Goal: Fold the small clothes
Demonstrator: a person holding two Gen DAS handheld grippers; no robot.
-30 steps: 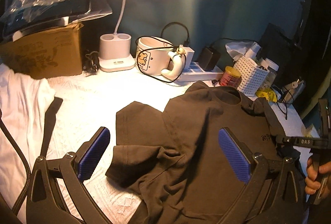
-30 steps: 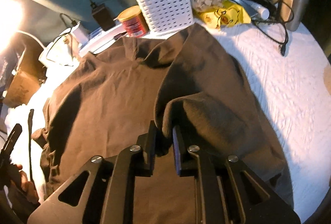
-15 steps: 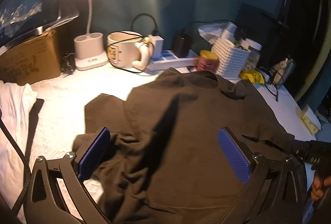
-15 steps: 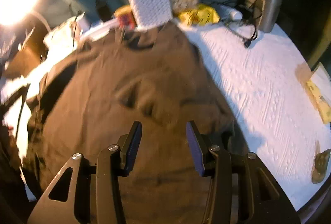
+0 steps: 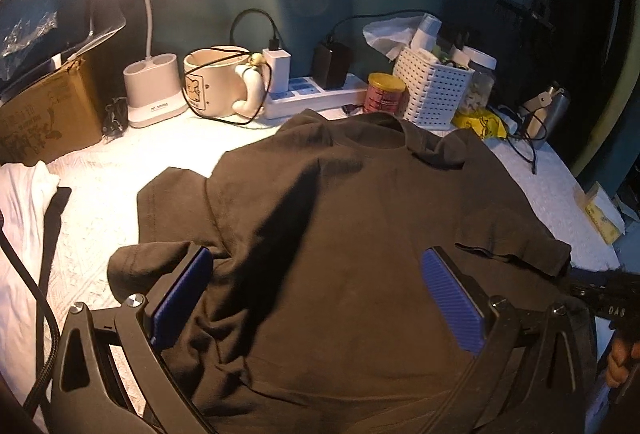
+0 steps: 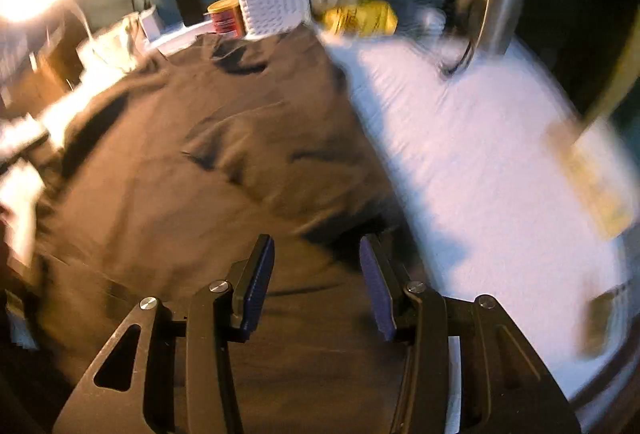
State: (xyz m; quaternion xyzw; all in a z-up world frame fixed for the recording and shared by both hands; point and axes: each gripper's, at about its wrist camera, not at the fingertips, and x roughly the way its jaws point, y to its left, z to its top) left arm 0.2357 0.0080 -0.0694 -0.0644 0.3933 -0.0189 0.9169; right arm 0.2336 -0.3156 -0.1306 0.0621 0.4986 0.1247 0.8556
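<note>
Broadly, the white textured tablecloth (image 5: 104, 169) carries everything, and the dark brown cotton T-shirt (image 5: 360, 218) lies spread on it under both tools, collar pointing away from them. The left gripper (image 5: 316, 290) hangs over the shirt's lower half with its blue ribbed pads wide apart and nothing between them. The right gripper (image 6: 316, 274), over the shirt's right edge, has just been opening; its jaws stand apart and empty, though this view is smeared. Ahead of the left tool, beyond the collar, a crowded row closes off the far edge: a brown cardboard box (image 5: 48, 113), a white perforated plastic basket (image 5: 436, 93), a cream ceramic mug (image 5: 216, 81) draped with a black cable, a white power strip (image 5: 316, 97), and a small red tin with a yellow lid (image 5: 385, 93).
</note>
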